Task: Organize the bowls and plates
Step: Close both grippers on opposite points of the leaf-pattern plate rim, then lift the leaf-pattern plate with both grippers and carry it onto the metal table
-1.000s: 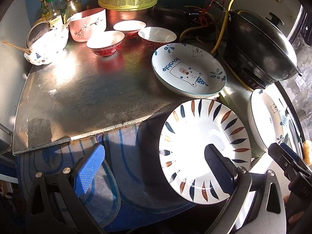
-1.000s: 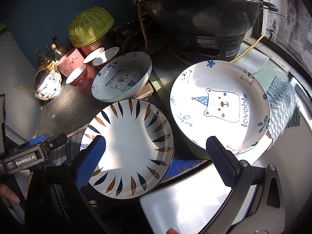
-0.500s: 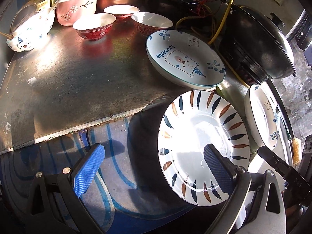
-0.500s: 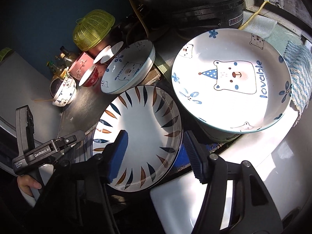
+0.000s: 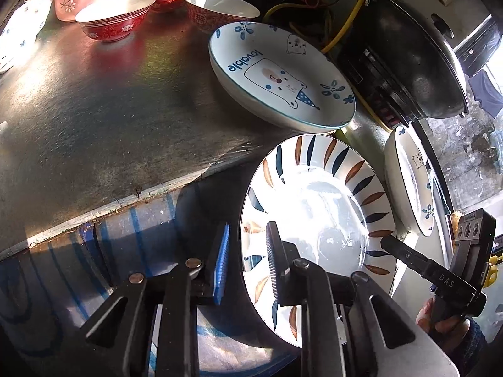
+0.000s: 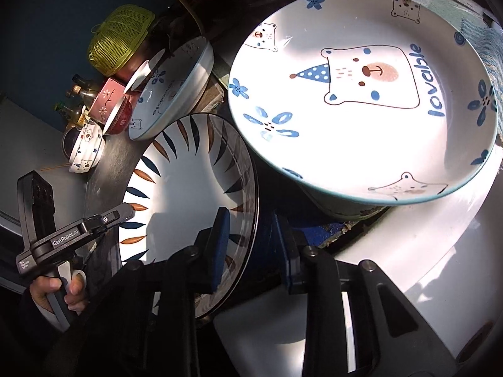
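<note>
Steel counter (image 5: pixel 103 119) — blue wall (image 6: pixel 47 31) behind

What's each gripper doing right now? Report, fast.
Left gripper: jaws just closed onto the striped plate, gripping its rim.
Right gripper: jaws just closed onto the same plate's opposite rim.

Steel counter (image 5: pixel 94 110) bare in the middle, crowded right and back.
Bear plate (image 5: pixel 279 75), wok (image 5: pixel 408 62), red bowls (image 5: pixel 114 15) block; leaf plate (image 5: pixel 314 204) hemmed by second bear plate (image 6: pixel 361 94).
</note>
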